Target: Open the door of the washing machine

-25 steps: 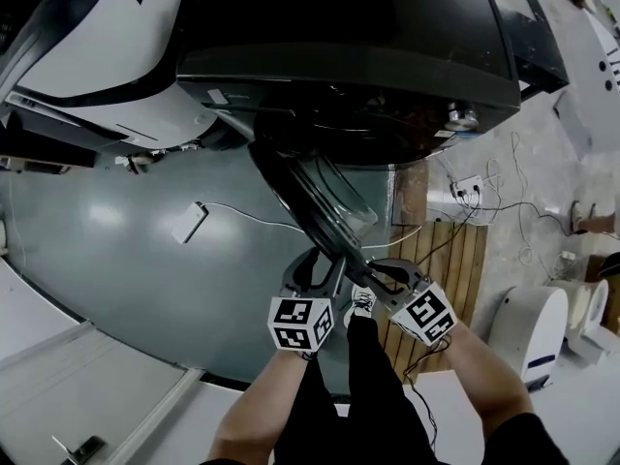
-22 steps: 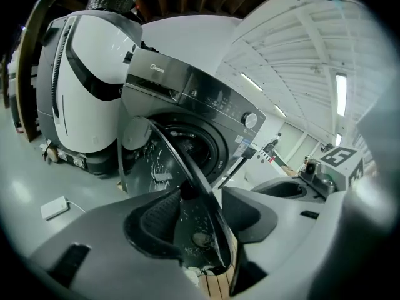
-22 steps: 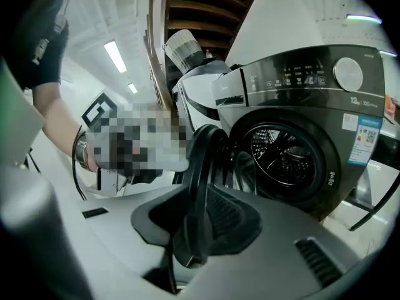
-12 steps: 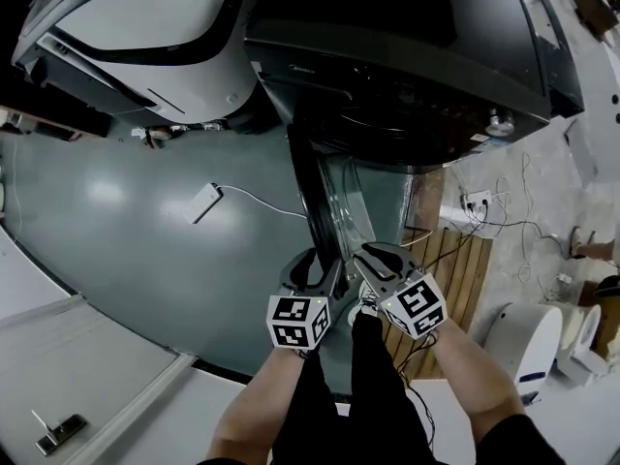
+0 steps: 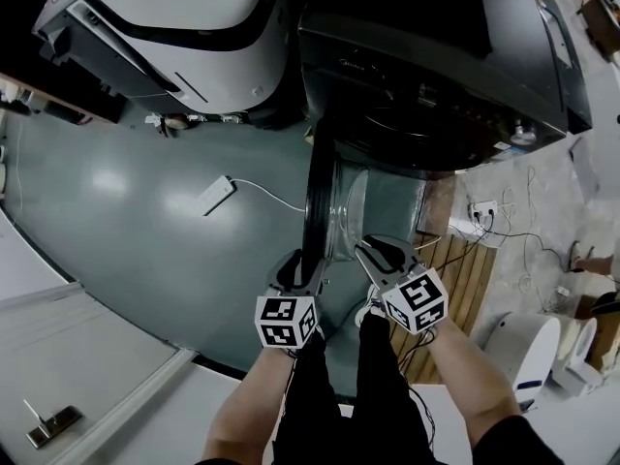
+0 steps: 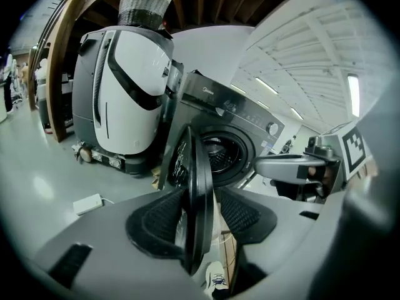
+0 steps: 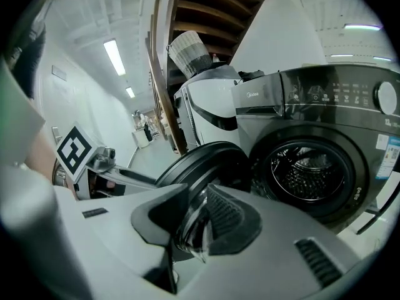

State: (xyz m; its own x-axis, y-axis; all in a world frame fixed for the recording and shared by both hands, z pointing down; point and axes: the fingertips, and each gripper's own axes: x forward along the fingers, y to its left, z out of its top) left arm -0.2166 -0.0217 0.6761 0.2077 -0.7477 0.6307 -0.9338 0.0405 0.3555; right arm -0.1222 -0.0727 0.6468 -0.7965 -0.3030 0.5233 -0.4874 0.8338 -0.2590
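The dark washing machine stands at the top of the head view, its round door swung wide and seen edge-on. My left gripper is shut on the door's outer rim; in the left gripper view the black rim runs between its pads. My right gripper sits just right of it, on the door's inner side. In the right gripper view the door's glass bulge lies between the parted jaws of the right gripper, and the pads do not press on it. The steel drum is exposed.
A white and black appliance stands left of the washer. A white power strip with its cable lies on the grey floor. A wooden pallet, a wall socket with cables and a white unit are to the right.
The door has swung further out, from slanting right to pointing straight at me. Both grippers moved left with its rim; the left one stays on it.
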